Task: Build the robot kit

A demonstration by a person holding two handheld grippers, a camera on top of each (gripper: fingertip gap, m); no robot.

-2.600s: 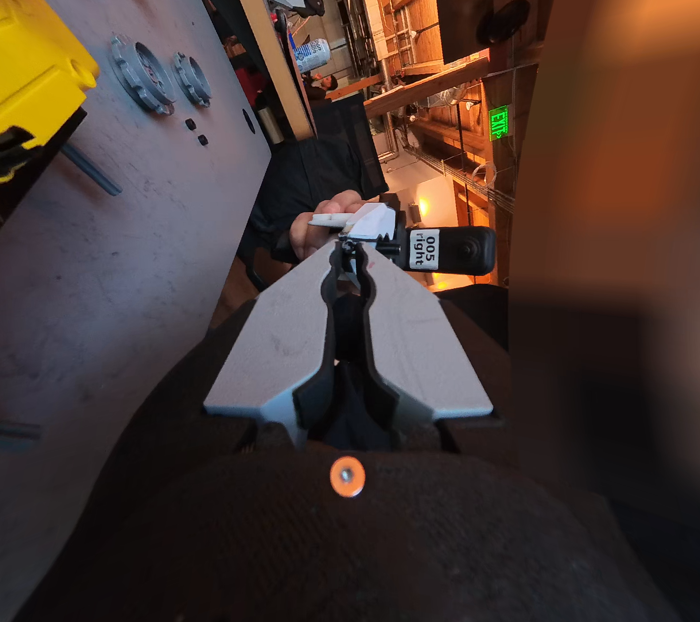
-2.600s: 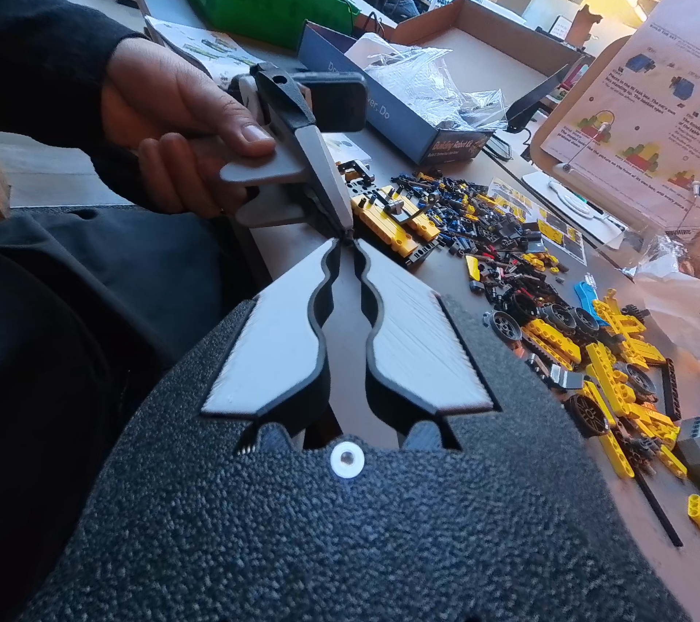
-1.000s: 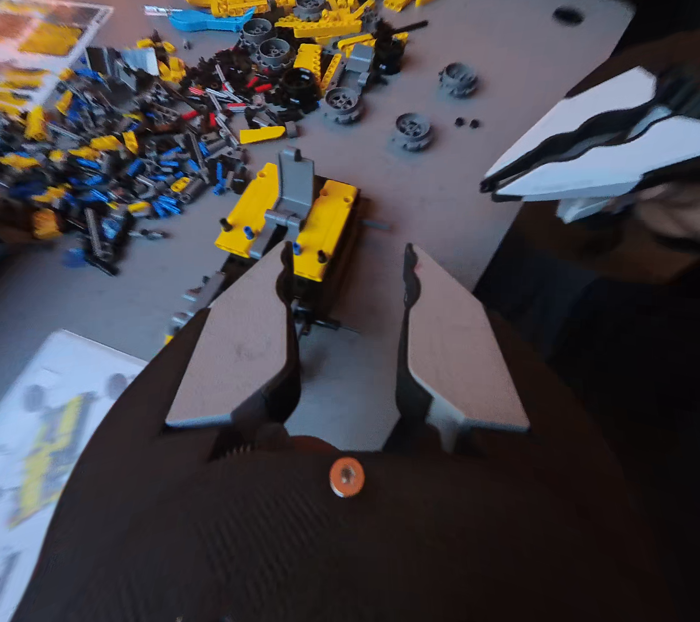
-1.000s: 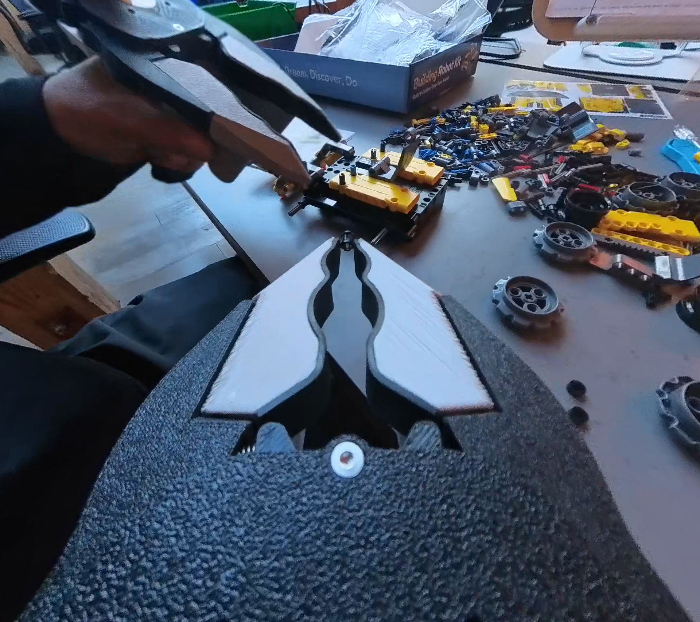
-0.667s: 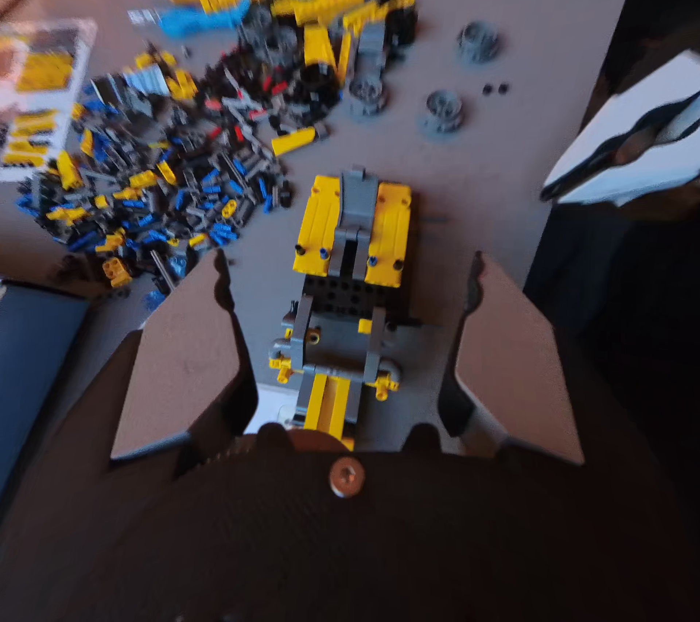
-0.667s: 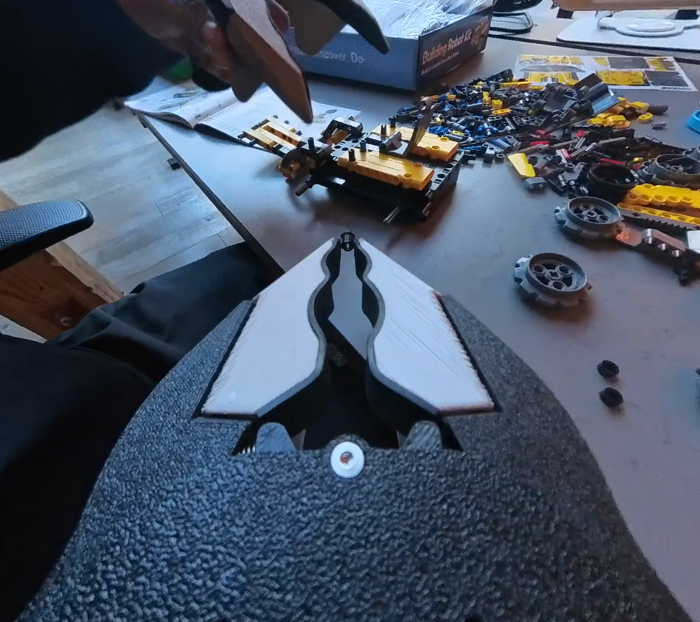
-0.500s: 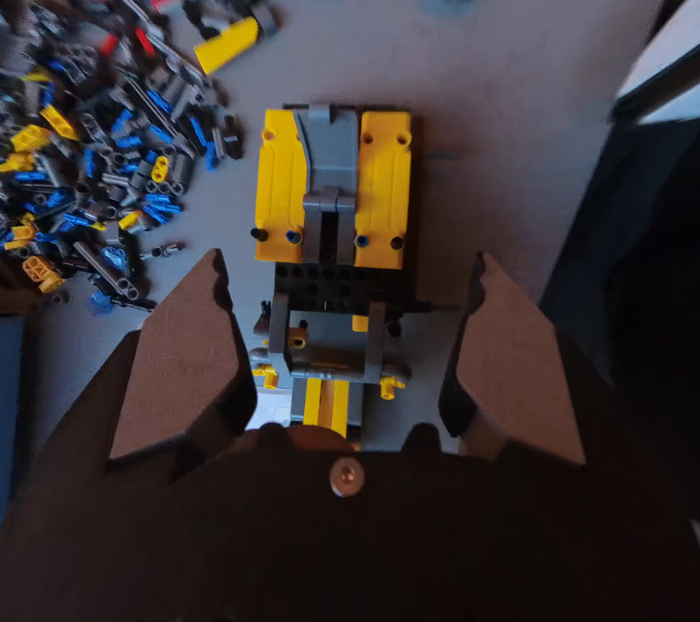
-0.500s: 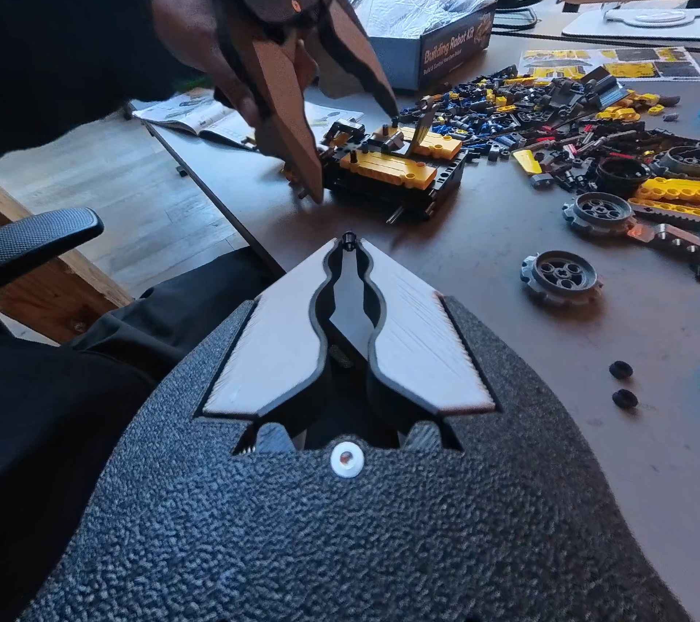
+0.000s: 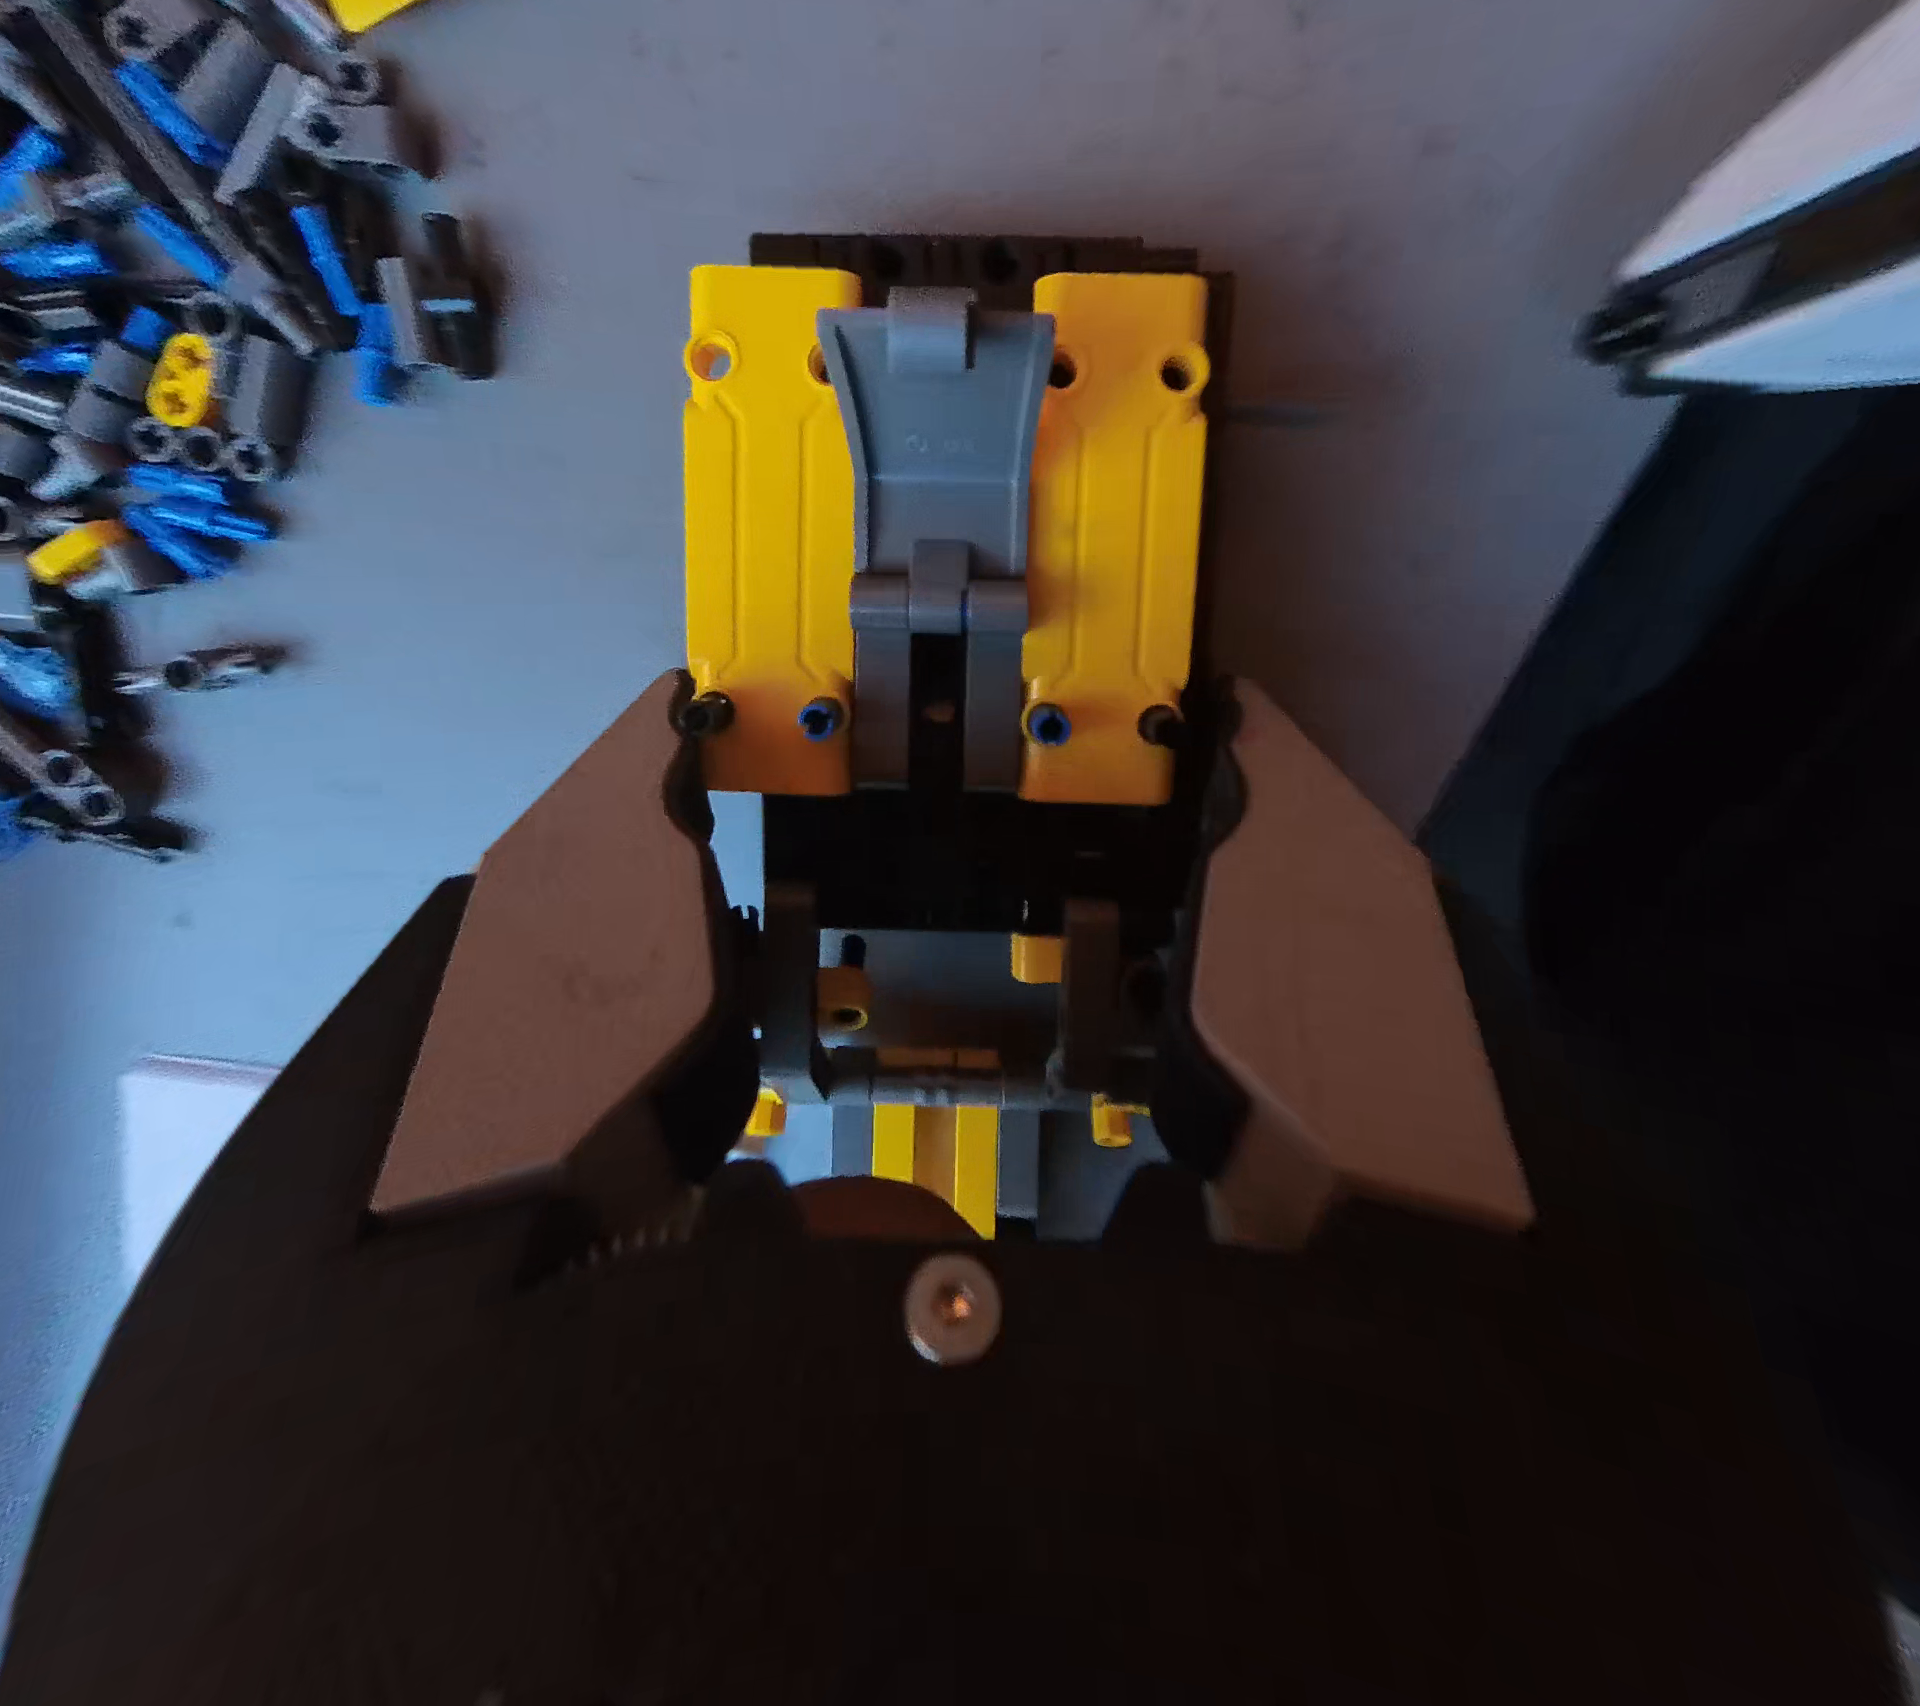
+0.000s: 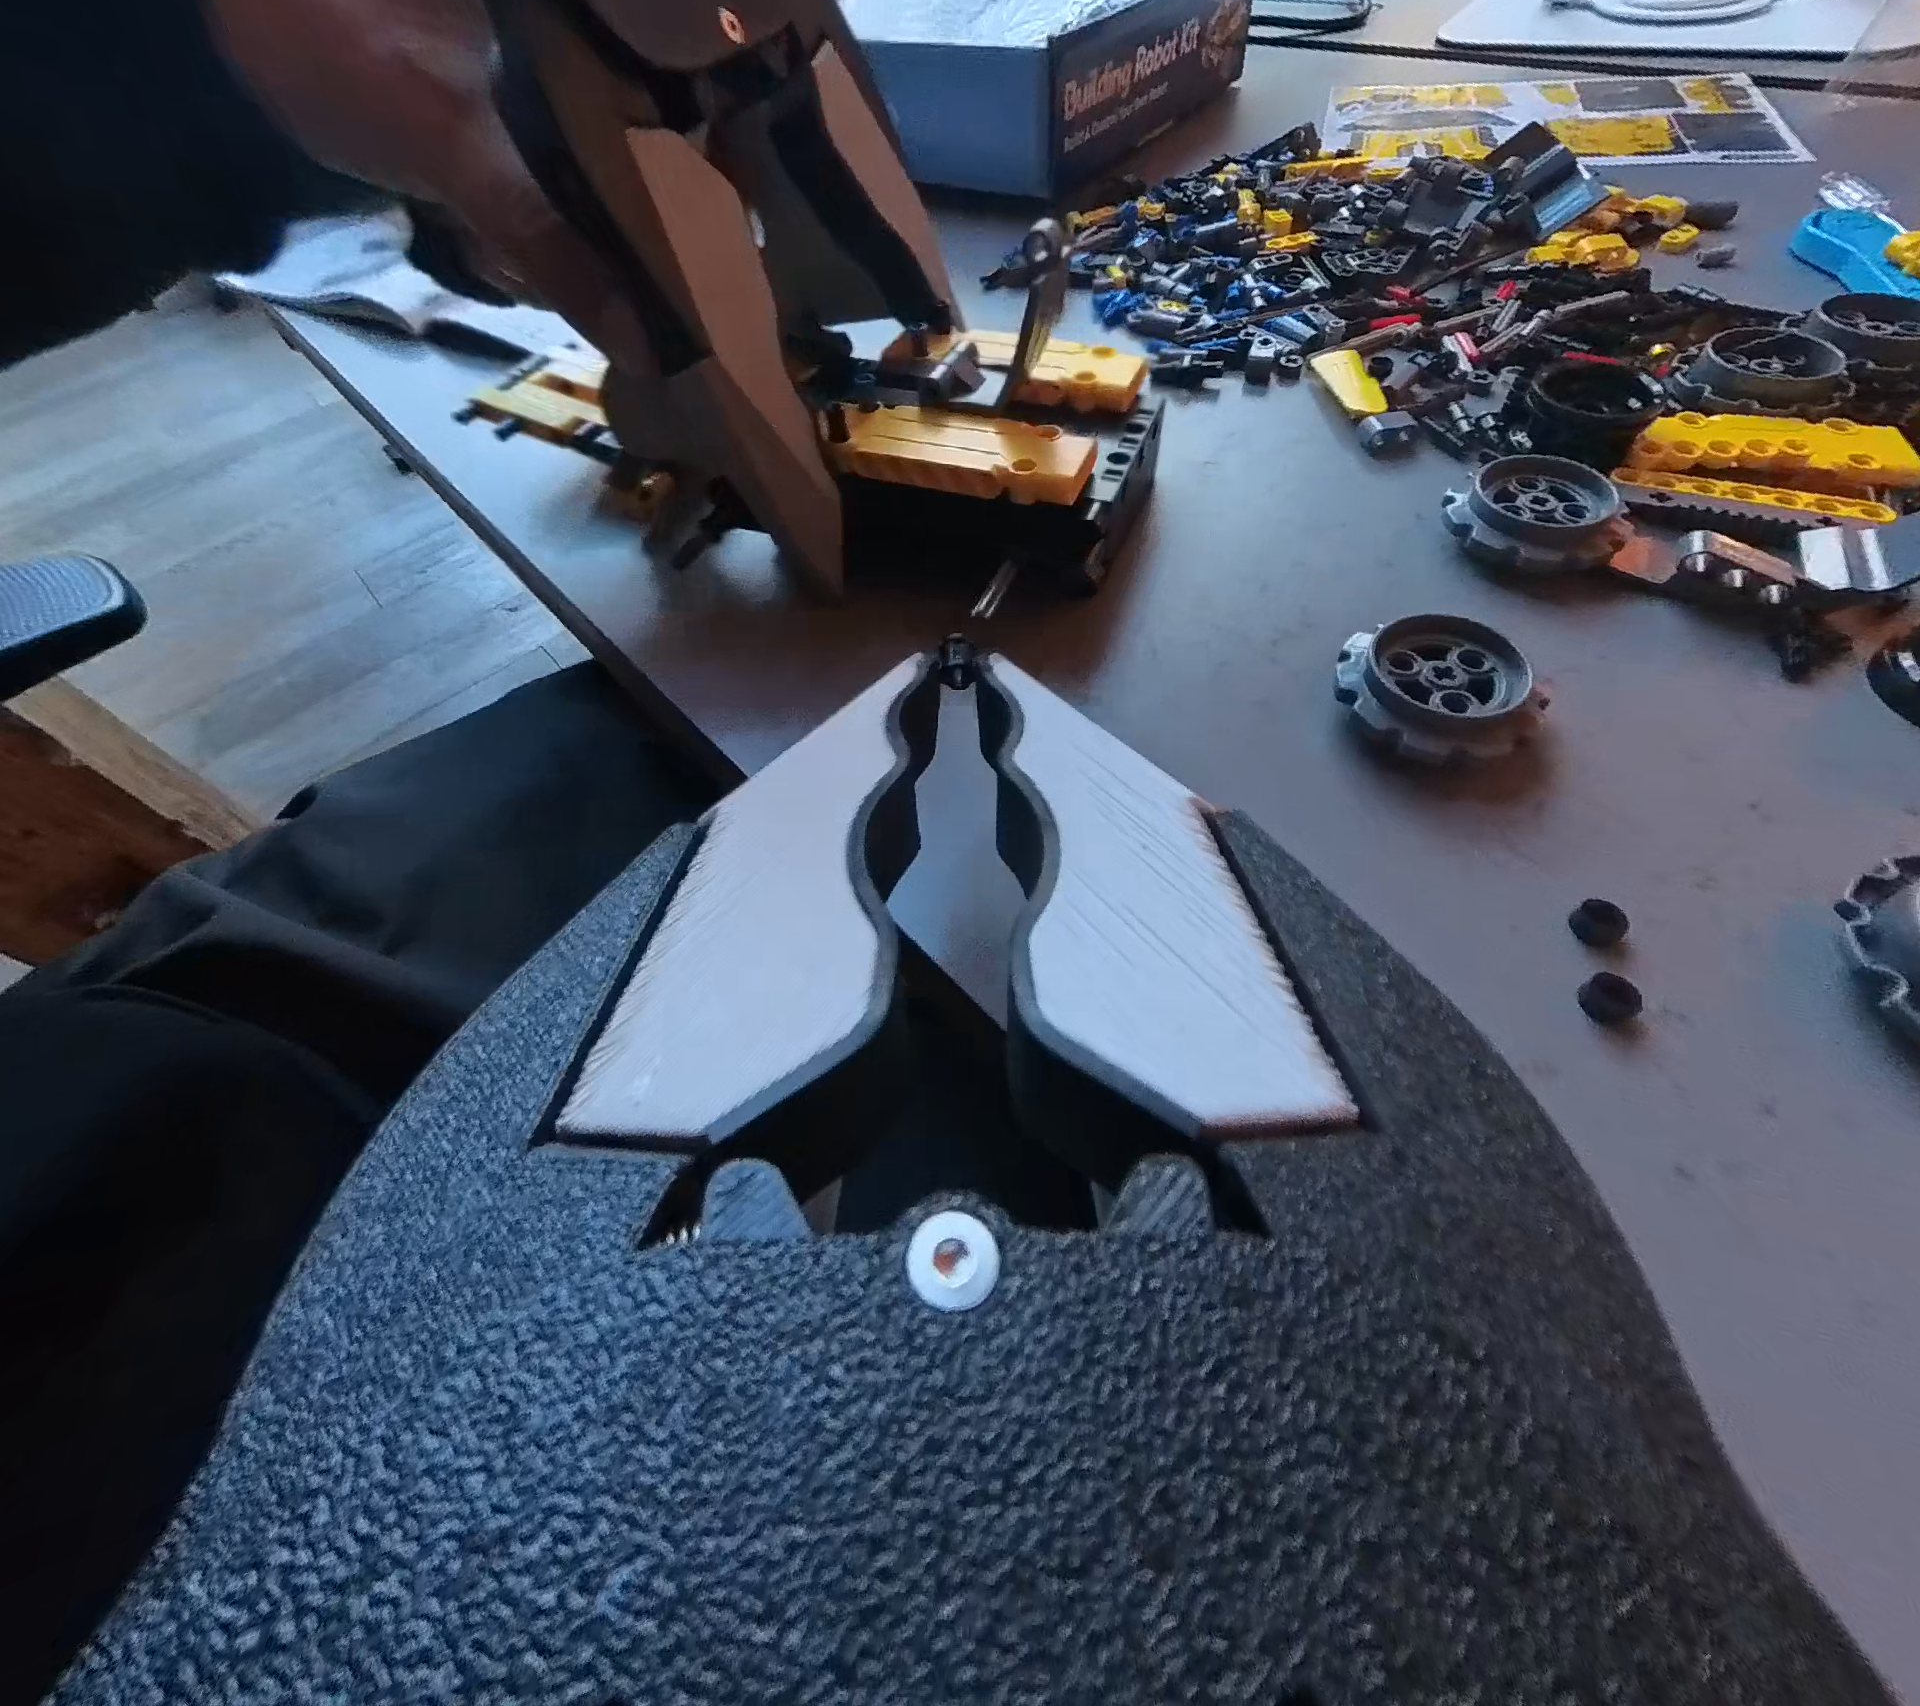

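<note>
A yellow, black and grey brick model [image 9: 769, 513] lies on the grey table [image 9: 935, 46] near its front edge. My left gripper [image 9: 956, 721] straddles the model's black chassis, and both fingertips press its sides. The right wrist view shows this gripper [image 10: 878, 451] coming down from above over the model [image 10: 987, 451], held by a hand. My right gripper [image 10: 954, 669] is shut on a small black pin [image 10: 954, 650] and hovers just in front of the model. Its white fingers [image 9: 1766, 285] show at the right edge of the left wrist view.
A pile of loose small parts [image 10: 1351, 274] lies behind the model. It also shows in the left wrist view [image 9: 156, 306]. Grey wheels [image 10: 1439, 690] and two black bits [image 10: 1600, 924] lie to the right. A blue box with plastic bags [image 10: 1039, 87] stands behind. The person's lap [image 10: 312, 1033] is below the table edge.
My left gripper swung from pointing sideways to over the table, opened wide, came down over the model and narrowed onto its sides. My right gripper stayed shut on the pin and moved little.
</note>
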